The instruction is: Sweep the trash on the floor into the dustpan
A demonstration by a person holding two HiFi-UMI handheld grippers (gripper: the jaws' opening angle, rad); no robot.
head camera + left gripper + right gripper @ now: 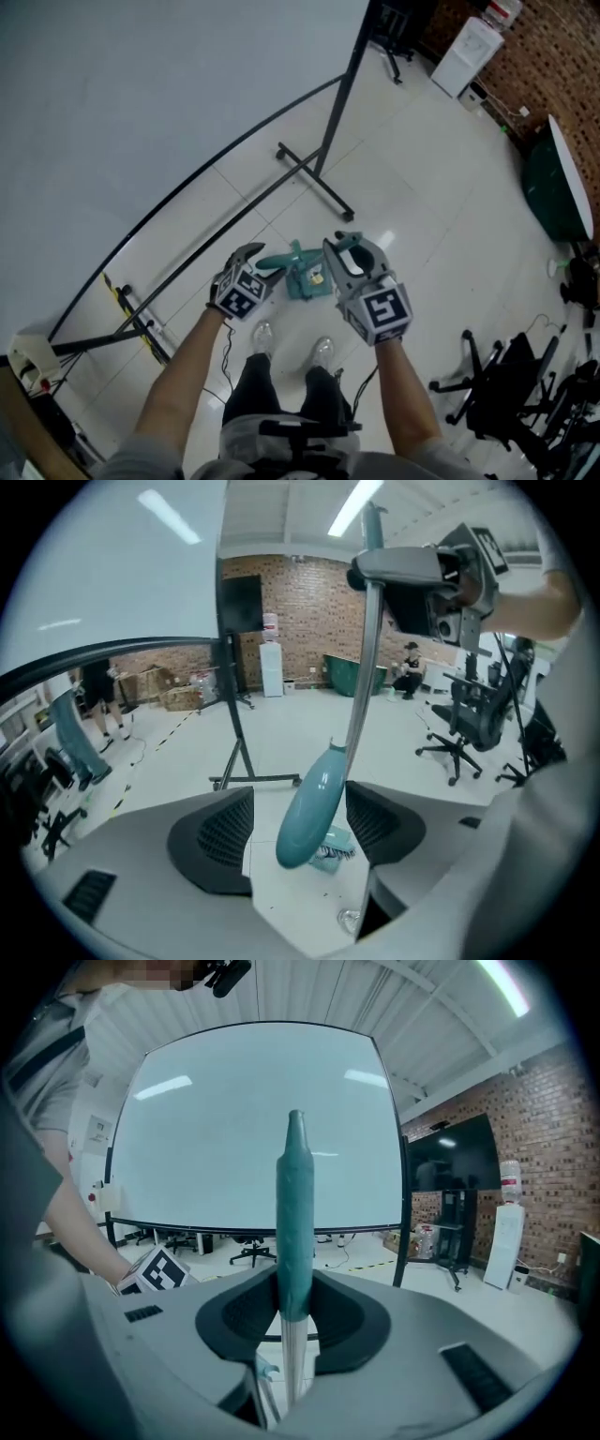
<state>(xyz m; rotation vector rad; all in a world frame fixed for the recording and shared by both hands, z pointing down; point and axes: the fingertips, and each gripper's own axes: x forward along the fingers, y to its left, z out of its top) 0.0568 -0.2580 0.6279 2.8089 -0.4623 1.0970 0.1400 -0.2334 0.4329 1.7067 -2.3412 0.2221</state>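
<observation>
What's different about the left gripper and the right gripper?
The left gripper has its jaws wide apart, not pressing the teal rounded part between them; the right gripper has its jaws shut on a teal handle. The left gripper looks down at the floor; the right gripper looks more level. Both have something teal between their jaws.

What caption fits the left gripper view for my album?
Left tool open, teal handle between its jaws; right tool grips the pole above.

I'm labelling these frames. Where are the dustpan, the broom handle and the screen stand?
dustpan (300,284): head view, its teal body on the floor.
broom handle (294,1204): right gripper view, its teal grip.
screen stand (314,181): head view, its black floor bar.
</observation>
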